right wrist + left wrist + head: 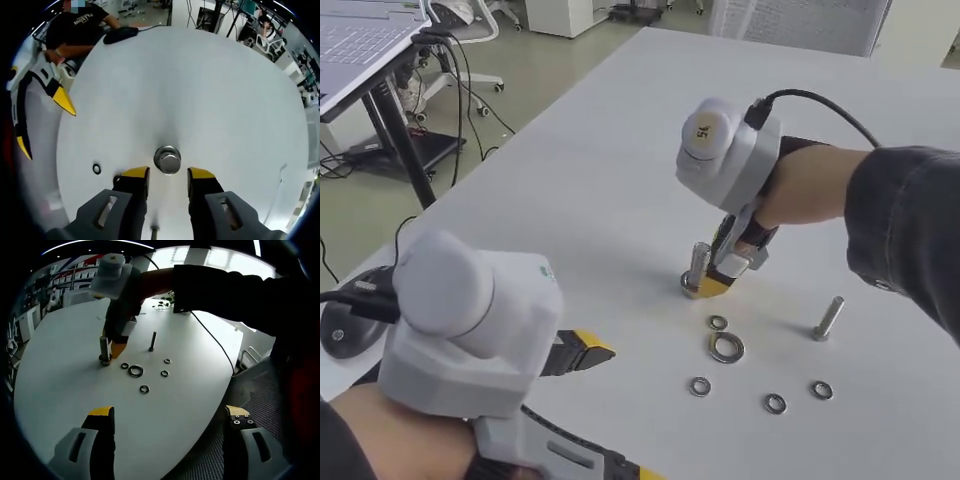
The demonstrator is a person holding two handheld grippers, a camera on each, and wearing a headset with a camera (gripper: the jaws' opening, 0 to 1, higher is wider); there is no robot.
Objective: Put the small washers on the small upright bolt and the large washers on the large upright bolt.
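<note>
Shiny metal washers (726,347); metal bolts (828,318); matt white table (620,150)

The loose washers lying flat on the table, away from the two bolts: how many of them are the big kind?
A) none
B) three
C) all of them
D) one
D: a single large washer lies on the table. The other four loose rings, such as the small washer, are clearly smaller.
</note>
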